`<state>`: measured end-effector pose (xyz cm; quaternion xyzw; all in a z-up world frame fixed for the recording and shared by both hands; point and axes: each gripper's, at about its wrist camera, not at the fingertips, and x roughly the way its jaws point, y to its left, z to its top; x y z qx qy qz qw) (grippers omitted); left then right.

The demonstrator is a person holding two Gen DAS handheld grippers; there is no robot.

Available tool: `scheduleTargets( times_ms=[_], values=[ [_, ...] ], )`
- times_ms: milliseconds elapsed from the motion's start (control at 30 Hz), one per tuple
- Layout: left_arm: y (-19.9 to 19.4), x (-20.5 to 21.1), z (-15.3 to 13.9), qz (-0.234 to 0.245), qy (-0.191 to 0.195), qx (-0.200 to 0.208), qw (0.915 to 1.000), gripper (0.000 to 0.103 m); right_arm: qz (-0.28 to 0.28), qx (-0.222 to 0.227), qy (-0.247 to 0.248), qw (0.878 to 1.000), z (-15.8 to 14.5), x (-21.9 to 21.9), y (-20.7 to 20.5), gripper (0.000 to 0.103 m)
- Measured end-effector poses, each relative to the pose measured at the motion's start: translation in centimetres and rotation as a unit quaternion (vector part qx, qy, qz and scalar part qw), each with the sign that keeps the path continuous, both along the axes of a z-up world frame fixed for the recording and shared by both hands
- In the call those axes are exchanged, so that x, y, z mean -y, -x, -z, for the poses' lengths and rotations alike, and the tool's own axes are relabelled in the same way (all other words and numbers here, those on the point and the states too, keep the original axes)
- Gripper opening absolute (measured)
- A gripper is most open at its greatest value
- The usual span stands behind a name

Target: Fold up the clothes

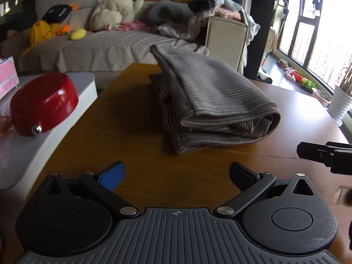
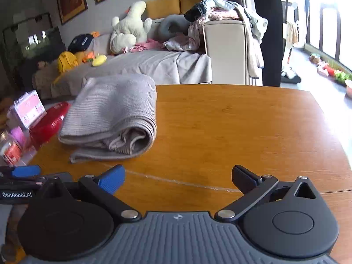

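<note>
A grey ribbed garment (image 1: 211,101) lies folded into a thick bundle on the brown wooden table (image 1: 136,145). In the left wrist view my left gripper (image 1: 177,173) stands open in front of it, nothing between its fingers, a short way off the bundle's near edge. The right wrist view has the same folded garment (image 2: 114,114) at the left on the table (image 2: 231,132). My right gripper (image 2: 178,178) is open over bare wood to the right of the bundle and holds nothing. Part of the right gripper (image 1: 325,156) shows at the right edge of the left wrist view.
A red bowl (image 1: 41,103) sits on a white side table (image 1: 28,154) at the left, with pink boxes (image 2: 26,110) beside it. Behind the table stands a grey sofa (image 1: 105,46) with soft toys and a heap of clothes (image 1: 220,8). A window is at the right.
</note>
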<state>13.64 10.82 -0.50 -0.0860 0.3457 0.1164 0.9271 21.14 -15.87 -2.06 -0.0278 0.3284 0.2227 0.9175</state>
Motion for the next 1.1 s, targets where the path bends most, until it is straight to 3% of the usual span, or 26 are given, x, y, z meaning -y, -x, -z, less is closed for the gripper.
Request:
scheduleTargets(
  times_ms=[67,133,300,533,1100],
  values=[
    [0.7,0.8,0.8,-0.015,0.004,0.004,0.9999,0.103,0.009,0.033,0.047,0.998,0.4,0.0,1.5,0.103],
    [1.0,1.5,1.2,-0.027,-0.003,0.013,0.9995,0.103,0.01,0.05,0.061,0.997,0.7,0.2,2.1,0.103],
    [0.1,3.3,1.7,-0.052,-0.041,0.011,0.9977,0.103,-0.027,0.014,0.046,0.998,2.3,-0.5,0.7,0.103],
    [-2.8,3.4,1.9,-0.044,-0.046,0.0,0.998,0.103,0.013,0.006,0.048,0.999,2.8,-1.2,-2.7,0.103],
    [-2.7,3.1,2.0,-0.045,-0.043,0.0,0.9981,0.103,0.014,0.006,0.047,0.999,2.9,-1.2,-2.7,0.103]
  ],
)
